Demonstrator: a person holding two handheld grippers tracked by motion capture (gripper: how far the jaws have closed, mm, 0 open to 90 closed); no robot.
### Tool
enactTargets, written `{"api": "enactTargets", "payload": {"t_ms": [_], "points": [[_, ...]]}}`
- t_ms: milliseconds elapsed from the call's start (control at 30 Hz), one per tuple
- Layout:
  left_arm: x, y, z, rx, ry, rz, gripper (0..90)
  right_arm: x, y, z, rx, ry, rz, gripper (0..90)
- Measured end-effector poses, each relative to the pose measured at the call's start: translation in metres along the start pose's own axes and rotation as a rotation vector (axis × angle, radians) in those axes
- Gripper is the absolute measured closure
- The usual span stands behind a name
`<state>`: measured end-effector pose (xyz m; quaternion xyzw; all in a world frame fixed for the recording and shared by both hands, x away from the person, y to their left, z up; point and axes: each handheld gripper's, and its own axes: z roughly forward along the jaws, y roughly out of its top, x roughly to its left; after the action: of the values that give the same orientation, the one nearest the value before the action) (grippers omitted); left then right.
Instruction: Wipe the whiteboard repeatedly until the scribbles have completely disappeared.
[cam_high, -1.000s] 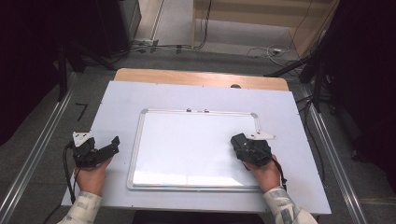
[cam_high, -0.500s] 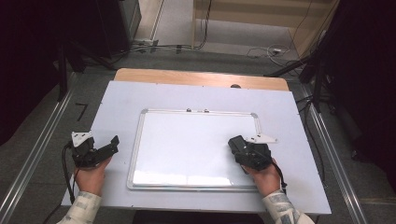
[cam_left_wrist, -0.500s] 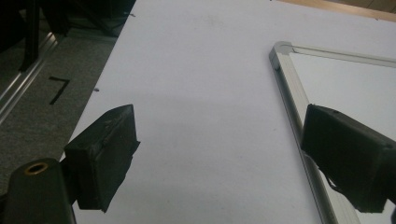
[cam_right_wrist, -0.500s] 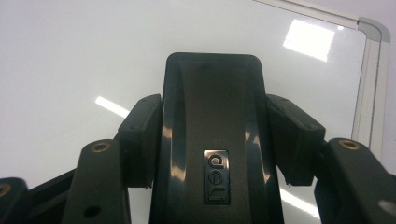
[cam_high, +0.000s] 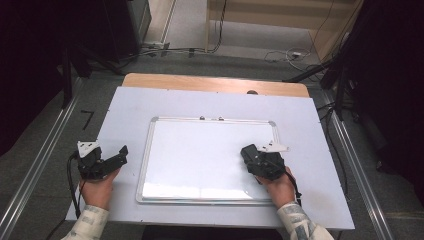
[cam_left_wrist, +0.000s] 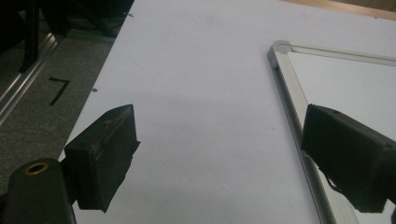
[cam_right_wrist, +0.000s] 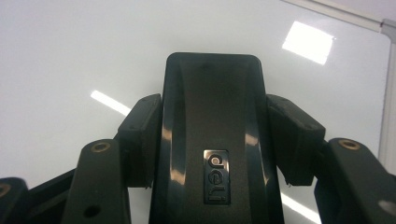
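High view: one whiteboard, two hand-held grippers, one black eraser; all places below are given relative to the whiteboard.
Whiteboard (cam_high: 200, 155): flat on the tabletop (cam_high: 125, 107), near the middle; silver frame, glossy white face with no marks that I can make out.
Eraser (cam_right_wrist: 212, 140): black moulded plastic body with "deli" embossed on its back; over the whiteboard's right part, toward the near edge.
Right gripper (cam_high: 261, 161): over the same right part of the whiteboard; its fingers (cam_right_wrist: 140, 135) are clamped on the eraser's two long sides, one pad per side.
Left gripper (cam_high: 102, 162): off the whiteboard, just beside its left frame, above bare tabletop.
Left fingers (cam_left_wrist: 105, 154): spread wide apart with nothing between them; the whiteboard's left frame rail runs past the right-hand one.
Eraser contact: whether its underside touches the whiteboard face cannot be told from these views.
Handling, eraser: judged light and rigid; the shiny shell looks slippery, so a side-to-side hold at mid-length, as now, seems the soundest.
Handling, whiteboard: judged stiff, thin and liable to slide on the smooth tabletop; the frame edge is the likely place to steady it, not the slick face.
Risk: pressing unevenly could tilt the eraser in the pads.
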<state>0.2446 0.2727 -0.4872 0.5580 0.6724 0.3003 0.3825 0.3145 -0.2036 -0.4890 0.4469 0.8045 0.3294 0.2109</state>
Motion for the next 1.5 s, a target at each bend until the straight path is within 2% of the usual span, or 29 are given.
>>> {"api": "enactTargets", "payload": {"t_ms": [233, 533, 600, 667, 733, 867, 1033, 1233, 1500], "points": [[0.000, 0.000, 0.001, 0.002, 0.000, 0.003, 11.4, -0.016, 0.010, 0.011, -0.006, -0.045, 0.049, 39.3], [0.001, 0.000, 0.000, -0.002, 0.000, -0.003, 11.4, -0.041, 0.015, 0.017, -0.013, -0.126, 0.132, 39.2], [0.002, 0.000, 0.000, -0.002, 0.002, -0.004, 11.4, -0.046, 0.015, 0.016, -0.017, -0.126, 0.171, 39.2], [0.002, 0.000, 0.000, 0.000, 0.003, -0.006, 11.4, -0.046, 0.015, 0.015, -0.022, -0.133, 0.175, 39.2], [0.002, 0.000, 0.000, 0.001, 0.004, -0.006, 11.4, -0.046, 0.017, 0.009, -0.047, -0.130, 0.178, 39.2], [0.002, 0.000, 0.001, 0.003, 0.005, -0.004, 11.4, -0.053, 0.027, -0.015, -0.111, -0.116, 0.199, 39.2], [0.001, -0.001, 0.001, 0.002, 0.006, -0.002, 11.4, -0.058, 0.026, -0.037, -0.138, -0.123, 0.214, 39.2], [0.002, -0.001, 0.002, 0.006, 0.006, -0.002, 11.4, -0.065, 0.025, -0.044, -0.148, -0.137, 0.234, 39.1], [0.002, -0.001, 0.001, 0.002, 0.006, -0.005, 11.4, -0.062, 0.027, -0.045, -0.153, -0.131, 0.227, 39.1]]}}
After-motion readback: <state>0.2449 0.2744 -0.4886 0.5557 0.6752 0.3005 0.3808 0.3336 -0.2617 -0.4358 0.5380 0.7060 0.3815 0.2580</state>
